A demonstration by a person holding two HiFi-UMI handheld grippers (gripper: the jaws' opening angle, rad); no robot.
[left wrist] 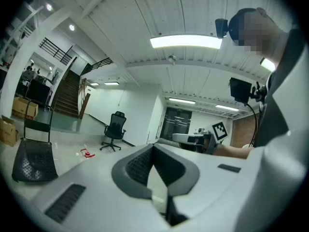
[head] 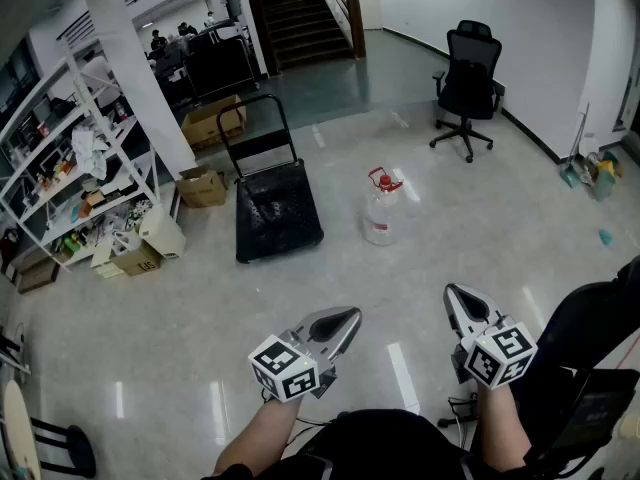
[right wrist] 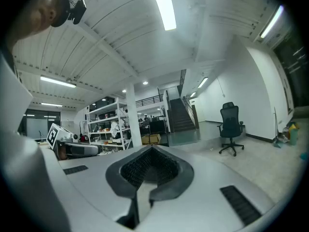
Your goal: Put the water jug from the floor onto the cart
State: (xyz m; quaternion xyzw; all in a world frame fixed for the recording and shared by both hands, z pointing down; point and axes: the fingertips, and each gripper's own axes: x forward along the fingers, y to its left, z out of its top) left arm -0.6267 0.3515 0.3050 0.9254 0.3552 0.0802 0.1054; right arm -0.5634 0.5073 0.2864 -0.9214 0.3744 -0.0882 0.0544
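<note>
Barely begun. No lifting done: water jug point(head: 382, 208) upright on the floor point(head: 450, 238), mid-scene, just right of the cart point(head: 277, 211) and apart from it, far beyond both claws. Cart deck bare, handle upright at its far end. Left claw point(head: 350, 316) clenched on nothing, near at lower left. Right claw point(head: 452, 291) likewise clenched tight and empty, near at lower right.

Left to do, by the look of it: walking up to the jug, opening a claw, taking hold at the red handle point(head: 382, 179) or neck, raising it, setting it on the deck.

Hard to judge: water level inside the clear jug, cart wheels under the deck. Only the red cap point(left wrist: 87, 153) visible in the left gripper view. No jug in the right gripper view, just shelves point(right wrist: 104, 124), stairs point(right wrist: 181, 117) and an office chair point(right wrist: 231, 129).
</note>
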